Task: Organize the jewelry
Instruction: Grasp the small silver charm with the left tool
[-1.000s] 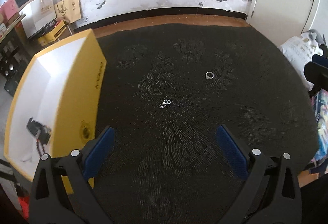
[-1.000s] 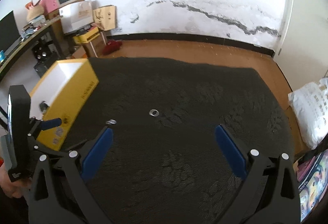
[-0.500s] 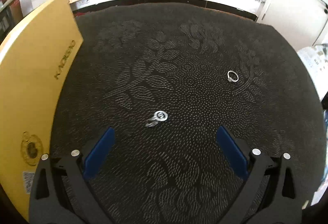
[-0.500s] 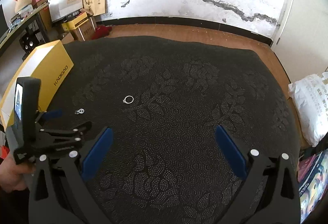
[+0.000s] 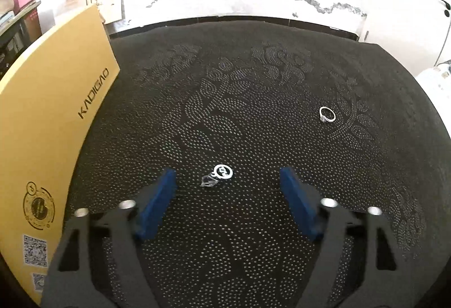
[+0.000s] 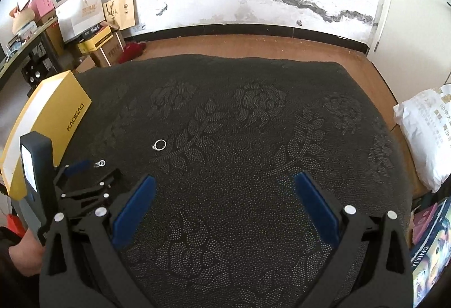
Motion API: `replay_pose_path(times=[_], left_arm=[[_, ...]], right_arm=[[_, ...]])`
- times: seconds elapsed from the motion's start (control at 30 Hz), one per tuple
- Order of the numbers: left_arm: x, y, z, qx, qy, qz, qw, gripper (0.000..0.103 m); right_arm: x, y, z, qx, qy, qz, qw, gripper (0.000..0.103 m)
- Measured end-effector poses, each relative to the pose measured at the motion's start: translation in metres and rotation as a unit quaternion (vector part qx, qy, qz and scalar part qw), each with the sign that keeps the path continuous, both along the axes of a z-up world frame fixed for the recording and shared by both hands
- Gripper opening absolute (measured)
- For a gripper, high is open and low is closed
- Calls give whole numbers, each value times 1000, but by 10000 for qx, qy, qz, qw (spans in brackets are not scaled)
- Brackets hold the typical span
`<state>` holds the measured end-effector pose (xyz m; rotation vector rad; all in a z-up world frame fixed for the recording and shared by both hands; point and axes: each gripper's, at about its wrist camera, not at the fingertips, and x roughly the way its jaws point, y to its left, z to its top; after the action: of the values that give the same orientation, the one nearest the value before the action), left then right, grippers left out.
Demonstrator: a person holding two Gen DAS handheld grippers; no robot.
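In the left wrist view, the left gripper [image 5: 227,181] with blue-padded fingers is closing its jaws around a small silver round pendant [image 5: 220,175] lying low in the centre of the frame on the black rose-patterned cloth [image 5: 253,237]; the pads do not touch it. A thin silver ring with a small stone [image 5: 327,114] lies well apart at the right. A yellow cardboard box [image 5: 53,121] fills the left edge. In the right wrist view, the right gripper [image 6: 224,199] hangs wide open and empty over the cloth.
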<state>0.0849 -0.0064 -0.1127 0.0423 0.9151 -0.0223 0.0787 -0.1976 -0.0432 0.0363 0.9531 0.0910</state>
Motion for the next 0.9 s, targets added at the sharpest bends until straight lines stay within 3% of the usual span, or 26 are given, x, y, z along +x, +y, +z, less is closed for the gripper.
replay_pose_path(times=[0.03,0.1,0.27,0.3,0.4,0.47,0.77,0.9], left_arm=[[-2,-1,1,-3,-22,-44,10000,65],[-3,-8,4,73,-86,-263,9996,48],[-3,-9,4,60,-97,-321,9994,39],[-3,-8,4,80,-100,-315,9994,30],[-2,-8,4,84,-66,-320,9994,24],[-3,-7,4,152,-47,-307,9994,14],[-3,0,10,95,39,-273,9996,12],[-4,7,23,139,-7,-157,9998,12]], right_arm=[[-1,0,0,6,-7,6,10000,96],[0,-1,1,5,-10,3,10000,96],[-1,-3,5,87,-70,-77,9999,96],[-1,-3,5,97,-73,-67,9999,96],[-1,-2,5,85,-65,-23,9999,96],[0,0,4,83,-42,-7,10000,96],[14,13,-7,97,39,34,9999,96],[27,34,-30,32,278,230,9993,96]])
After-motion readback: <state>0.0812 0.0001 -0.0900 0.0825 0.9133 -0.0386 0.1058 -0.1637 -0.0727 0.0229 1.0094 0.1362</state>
